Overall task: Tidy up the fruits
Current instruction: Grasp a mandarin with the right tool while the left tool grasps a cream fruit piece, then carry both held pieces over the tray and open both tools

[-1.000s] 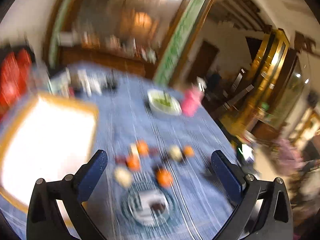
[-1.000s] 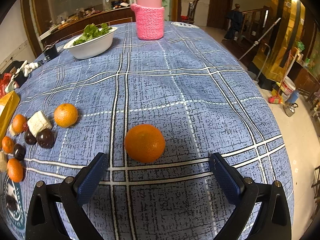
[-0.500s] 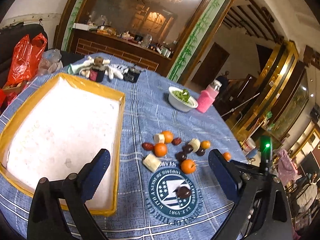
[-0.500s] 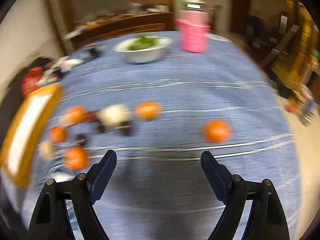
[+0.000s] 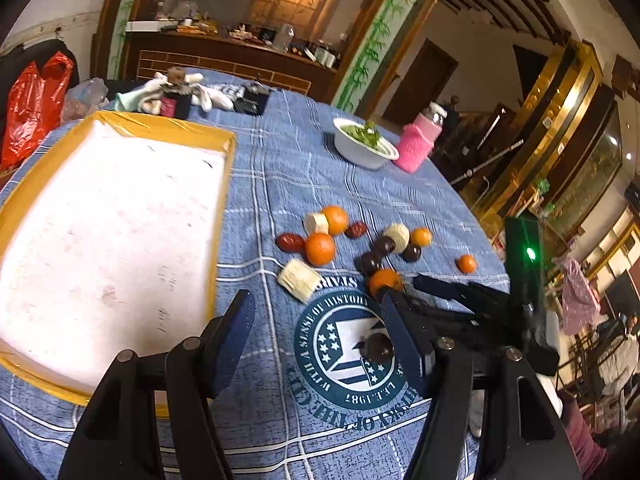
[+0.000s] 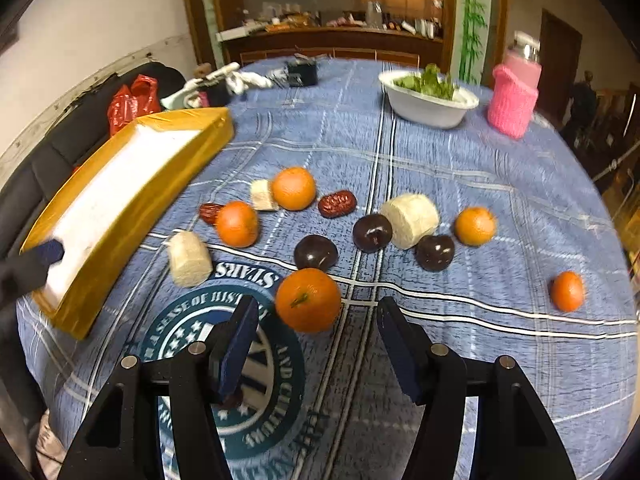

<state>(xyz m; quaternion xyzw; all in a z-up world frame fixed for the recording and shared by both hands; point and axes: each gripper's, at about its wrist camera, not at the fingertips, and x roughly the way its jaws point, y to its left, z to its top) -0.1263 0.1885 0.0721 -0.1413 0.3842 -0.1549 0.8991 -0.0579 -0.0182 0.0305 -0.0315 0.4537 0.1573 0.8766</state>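
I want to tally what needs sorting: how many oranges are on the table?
5 oranges: one before the right gripper at, two nearer the yellow tray at and, two rightward at and.

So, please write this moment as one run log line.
left claw: closing, empty | right claw: closing, empty | orange: ahead | tray: empty

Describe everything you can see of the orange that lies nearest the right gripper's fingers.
The orange is round and bright, with a dimpled peel and a small green stem scar turned toward the camera. It rests whole on the blue checked tablecloth, at the rim of the round printed emblem. It lies just ahead of the right gripper, whose jaws are closing without touching it. A dark plum lies close behind.
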